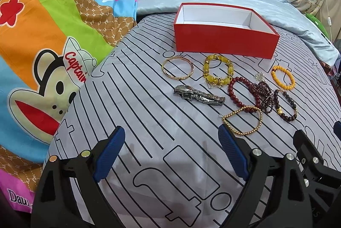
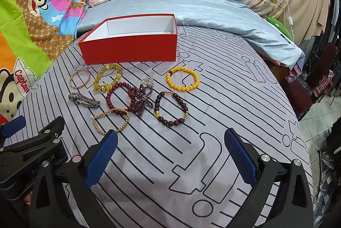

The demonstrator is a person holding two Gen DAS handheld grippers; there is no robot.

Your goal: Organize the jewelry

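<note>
Left wrist view: left gripper [image 1: 171,152] spread wide, holding nothing, above striped sheet [image 1: 149,121]. Right gripper [image 2: 170,155] likewise spread, empty. Red box [image 1: 223,40] open, white inside, bare. In front of it: gold bangle [image 1: 177,68], watch [image 1: 198,95], yellow bead bracelet [image 1: 218,70], gold bead bracelet [image 1: 243,121], tangled garnet strands [image 1: 263,93].

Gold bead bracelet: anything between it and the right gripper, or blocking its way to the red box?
Nothing sits between the open right gripper and the gold bead bracelet. Toward the red box, the dark red bead bracelet and yellow stone bracelet lie between.
</note>
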